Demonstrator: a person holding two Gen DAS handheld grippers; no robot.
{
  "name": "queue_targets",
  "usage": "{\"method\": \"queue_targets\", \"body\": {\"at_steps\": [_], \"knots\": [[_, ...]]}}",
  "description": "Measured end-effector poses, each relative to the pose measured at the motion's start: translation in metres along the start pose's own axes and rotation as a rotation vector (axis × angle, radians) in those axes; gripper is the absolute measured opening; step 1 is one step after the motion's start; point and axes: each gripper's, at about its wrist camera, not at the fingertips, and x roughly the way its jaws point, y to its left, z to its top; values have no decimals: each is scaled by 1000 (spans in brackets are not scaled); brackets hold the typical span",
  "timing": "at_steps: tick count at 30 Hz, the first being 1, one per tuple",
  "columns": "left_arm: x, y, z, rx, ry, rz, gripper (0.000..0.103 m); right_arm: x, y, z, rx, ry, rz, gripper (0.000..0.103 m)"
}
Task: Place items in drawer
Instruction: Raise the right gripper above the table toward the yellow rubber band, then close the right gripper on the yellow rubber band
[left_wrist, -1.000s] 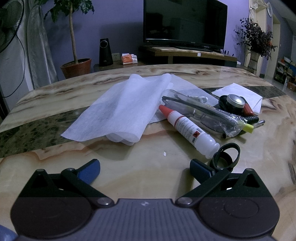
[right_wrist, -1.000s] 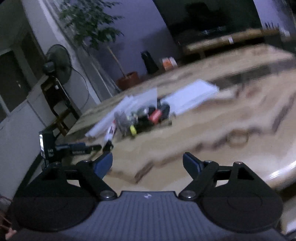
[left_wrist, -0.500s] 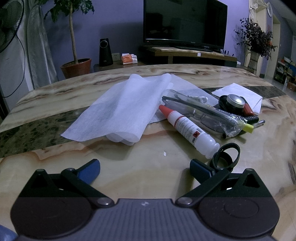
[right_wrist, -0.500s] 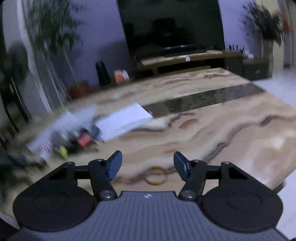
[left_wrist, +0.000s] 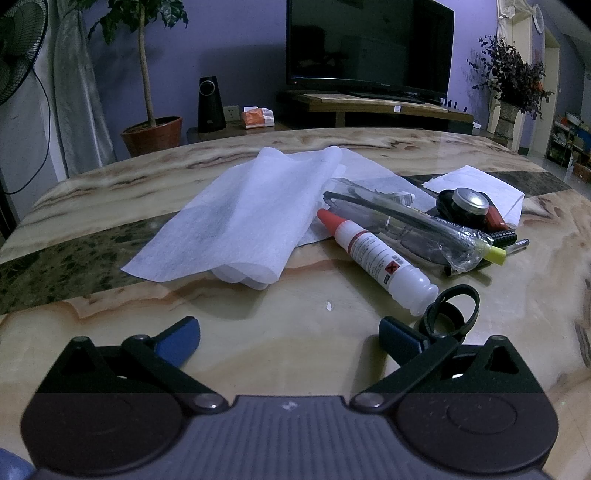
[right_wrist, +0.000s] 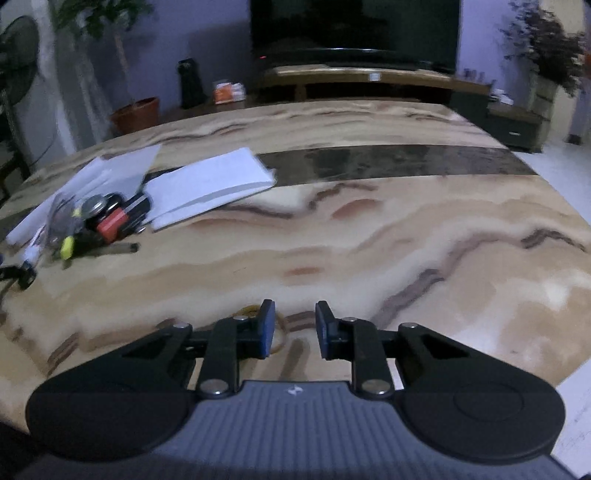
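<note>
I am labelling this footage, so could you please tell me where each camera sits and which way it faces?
Left wrist: on the left tongs, angled down over the marble table at a glue bottle and tissue sheets; both blue pads show, wide apart.
Right wrist: on the right tongs, facing barer marble, jaws closing beside a yellow rubber band.
Shared: television, potted tree, the clutter.

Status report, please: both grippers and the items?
Left hand-held gripper open, empty. Right hand-held gripper closing around yellow rubber band, not pinched yet. Glue bottle and clutter on table. No drawer visible.
</note>
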Motion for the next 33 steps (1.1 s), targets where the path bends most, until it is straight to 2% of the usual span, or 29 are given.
{"method": "queue_targets", "body": {"at_steps": [10, 14, 16, 17, 18, 25, 30, 33], "knots": [[0, 0, 0, 0, 0, 0, 103, 19, 10, -4, -50, 71, 3, 27], [0, 0, 0, 0, 0, 0, 103, 20, 10, -5, -65, 67, 0, 27], [0, 0, 0, 0, 0, 0, 103, 19, 8, -5, -50, 67, 7, 20], [0, 0, 0, 0, 0, 0, 103, 19, 7, -5, -39, 68, 13, 5], [0, 0, 0, 0, 0, 0, 103, 18, 5, -5, -29, 70, 18, 1], [0, 0, 0, 0, 0, 0, 103, 13, -9, -3, 96, 60, 100, 1], [0, 0, 0, 0, 0, 0, 103, 8, -10, -1, 122, 36, 132, 1], [0, 0, 0, 0, 0, 0, 103, 7, -7, -1, 102, 32, 122, 1]]}}
